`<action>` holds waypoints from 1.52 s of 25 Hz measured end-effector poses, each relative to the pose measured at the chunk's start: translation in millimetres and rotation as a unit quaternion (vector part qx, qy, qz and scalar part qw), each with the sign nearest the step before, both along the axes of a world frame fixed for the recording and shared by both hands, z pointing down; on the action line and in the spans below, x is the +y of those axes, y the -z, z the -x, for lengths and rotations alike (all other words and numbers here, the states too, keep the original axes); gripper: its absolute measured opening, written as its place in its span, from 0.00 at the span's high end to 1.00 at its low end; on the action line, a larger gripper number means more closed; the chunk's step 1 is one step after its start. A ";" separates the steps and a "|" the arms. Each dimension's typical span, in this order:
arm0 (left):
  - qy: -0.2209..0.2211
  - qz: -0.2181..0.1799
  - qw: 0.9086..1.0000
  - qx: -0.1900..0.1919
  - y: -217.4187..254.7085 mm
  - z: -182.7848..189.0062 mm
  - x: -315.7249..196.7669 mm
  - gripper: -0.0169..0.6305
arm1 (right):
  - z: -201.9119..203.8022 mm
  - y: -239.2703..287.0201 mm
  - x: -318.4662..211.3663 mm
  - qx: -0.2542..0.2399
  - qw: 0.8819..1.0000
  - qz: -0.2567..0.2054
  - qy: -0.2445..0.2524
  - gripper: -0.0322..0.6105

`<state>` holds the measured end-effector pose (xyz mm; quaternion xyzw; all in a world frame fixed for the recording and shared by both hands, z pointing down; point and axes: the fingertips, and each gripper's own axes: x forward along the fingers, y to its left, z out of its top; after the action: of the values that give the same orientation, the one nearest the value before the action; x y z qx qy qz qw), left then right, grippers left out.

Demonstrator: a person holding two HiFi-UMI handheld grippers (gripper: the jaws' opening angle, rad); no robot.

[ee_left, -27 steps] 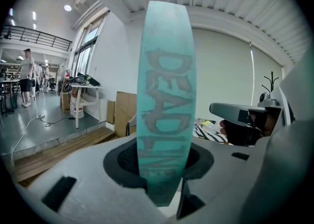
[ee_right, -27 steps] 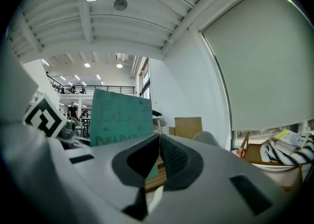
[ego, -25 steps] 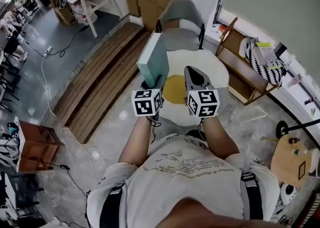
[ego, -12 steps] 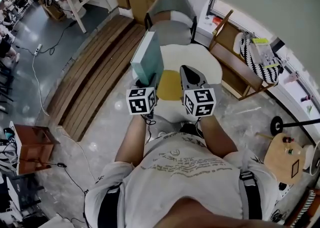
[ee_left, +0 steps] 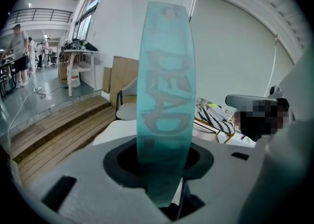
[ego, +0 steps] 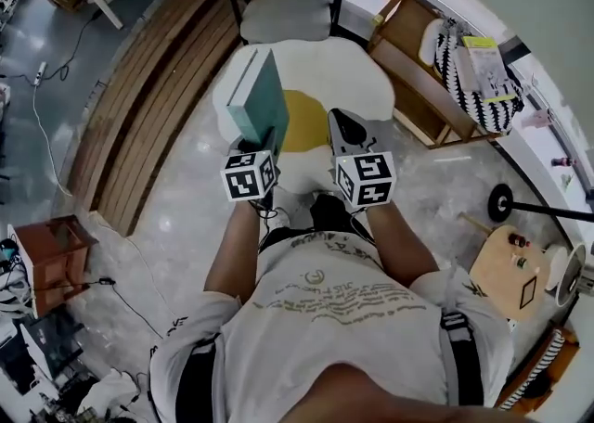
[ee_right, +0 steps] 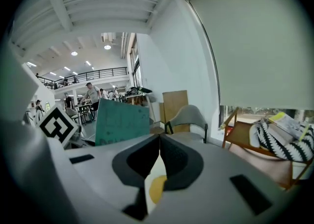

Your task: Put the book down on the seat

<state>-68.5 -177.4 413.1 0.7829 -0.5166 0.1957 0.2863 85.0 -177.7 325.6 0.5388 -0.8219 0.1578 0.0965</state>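
Note:
A teal hardback book [ego: 258,101] stands upright on its edge in my left gripper [ego: 255,145], whose jaws are shut on its lower end. In the left gripper view the book's spine [ee_left: 164,95] fills the middle, with the left gripper [ee_left: 166,171] pinching its base. My right gripper [ego: 340,122] hangs beside it to the right, shut and empty; its fingertips [ee_right: 159,138] meet. The seat is a grey padded chair [ego: 283,11] beyond the rug, also seen as the chair [ee_right: 189,117] ahead of the right gripper. Both grippers are well short of it.
A white rug with a yellow centre [ego: 325,78] lies between me and the chair. A wooden slatted platform [ego: 139,106] runs along the left. A wooden rack with a striped bag [ego: 464,69] stands right, a small round table [ego: 515,268] lower right, a brown stool [ego: 46,249] left.
The person has stepped forward, so the rug and chair lie closer ahead of both grippers. The book stays upright in the left gripper and the right gripper stays shut.

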 end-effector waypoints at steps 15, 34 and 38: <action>0.001 0.164 0.986 0.007 -187.6 -47.8 15.7 0.73 | -39.2 -202.3 -31.2 0.006 0.990 0.135 0.036 0.90; -0.083 0.104 0.948 -0.291 -408.5 8.0 -12.5 0.73 | 4.7 -421.4 -22.9 0.015 0.971 0.222 0.090 0.90; -0.166 0.042 0.888 -0.427 -444.3 17.8 -33.7 0.73 | -5.2 -427.4 -29.6 0.029 0.970 0.219 0.098 0.90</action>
<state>-86.3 -211.1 857.4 0.6856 -0.4427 0.5769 0.0338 90.2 -207.3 753.0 0.4260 -0.8130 0.3077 0.2509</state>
